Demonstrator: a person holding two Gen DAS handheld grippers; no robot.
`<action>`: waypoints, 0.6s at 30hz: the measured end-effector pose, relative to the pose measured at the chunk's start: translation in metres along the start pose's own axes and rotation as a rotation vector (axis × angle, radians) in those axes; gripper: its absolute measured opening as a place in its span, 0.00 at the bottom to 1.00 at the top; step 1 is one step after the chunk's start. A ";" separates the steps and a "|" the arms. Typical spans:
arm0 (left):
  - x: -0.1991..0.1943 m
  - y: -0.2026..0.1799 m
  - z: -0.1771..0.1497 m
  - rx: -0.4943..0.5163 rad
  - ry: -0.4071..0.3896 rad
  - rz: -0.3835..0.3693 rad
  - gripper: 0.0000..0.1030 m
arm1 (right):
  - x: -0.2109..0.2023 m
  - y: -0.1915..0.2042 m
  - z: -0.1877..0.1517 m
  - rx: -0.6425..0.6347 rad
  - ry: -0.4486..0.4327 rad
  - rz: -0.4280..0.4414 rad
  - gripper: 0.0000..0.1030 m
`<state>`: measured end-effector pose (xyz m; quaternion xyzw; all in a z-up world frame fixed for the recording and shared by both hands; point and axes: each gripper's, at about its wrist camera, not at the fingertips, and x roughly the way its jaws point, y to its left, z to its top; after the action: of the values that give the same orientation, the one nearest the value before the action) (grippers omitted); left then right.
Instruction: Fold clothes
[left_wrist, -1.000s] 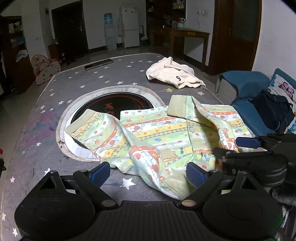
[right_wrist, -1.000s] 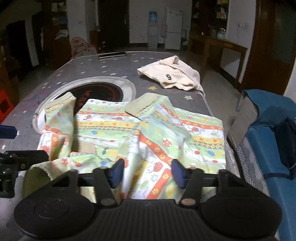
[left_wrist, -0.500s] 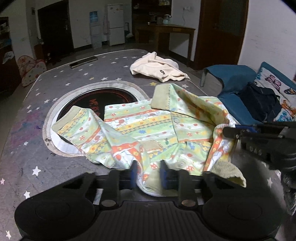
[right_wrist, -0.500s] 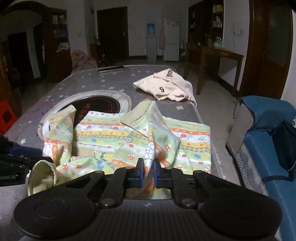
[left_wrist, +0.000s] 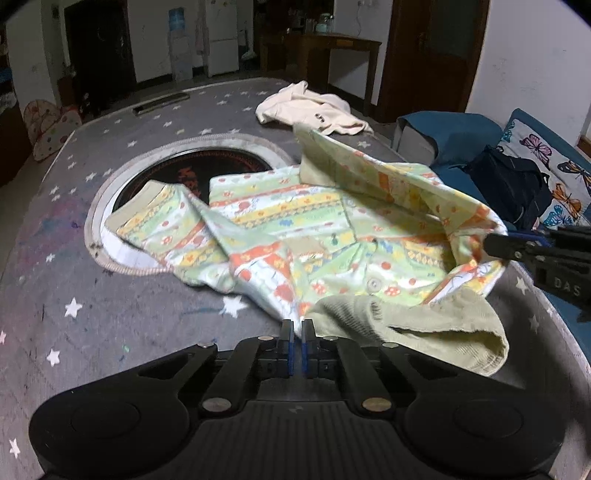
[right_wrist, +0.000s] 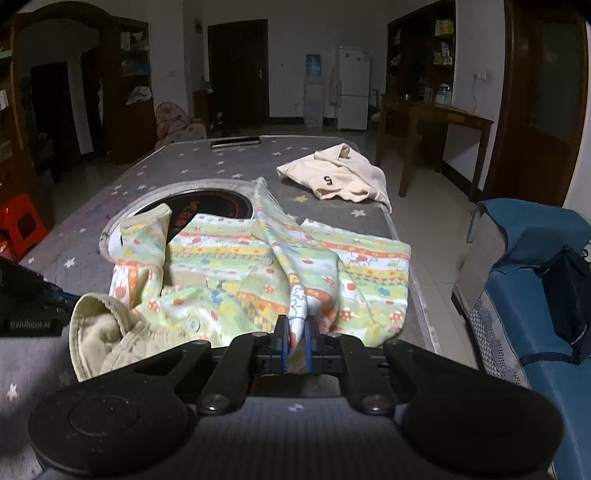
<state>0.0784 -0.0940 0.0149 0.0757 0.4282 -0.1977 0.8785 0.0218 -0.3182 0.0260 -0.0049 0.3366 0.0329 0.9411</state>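
1. Two garments lie on the star-patterned grey table (left_wrist: 110, 295): one patterned green shirt (left_wrist: 314, 229) nearby and one cream top (right_wrist: 340, 177) farther back, well apart.
2. Two grippers are in view.
3. The left gripper (left_wrist: 297, 334) has its jaws pressed together, pinching the shirt's near edge, just beside its ribbed olive collar (left_wrist: 406, 325).
4. The right gripper (right_wrist: 295, 332) has its jaws pinching a bunched fold of the shirt, raised off the table.
5. The shirt spreads forward from both grippers, partly covering one dark round inset (right_wrist: 207, 206).
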 end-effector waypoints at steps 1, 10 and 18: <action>0.000 0.003 0.000 -0.007 0.002 0.005 0.06 | -0.001 0.000 -0.002 -0.005 0.005 0.002 0.07; -0.001 0.022 0.015 -0.098 -0.016 0.046 0.44 | 0.004 0.000 -0.009 -0.018 0.026 0.005 0.18; 0.021 0.029 0.039 -0.189 -0.017 0.081 0.60 | 0.021 0.007 -0.008 -0.030 0.044 0.000 0.39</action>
<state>0.1298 -0.0856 0.0213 0.0079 0.4343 -0.1214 0.8925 0.0323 -0.3102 0.0068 -0.0196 0.3567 0.0378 0.9332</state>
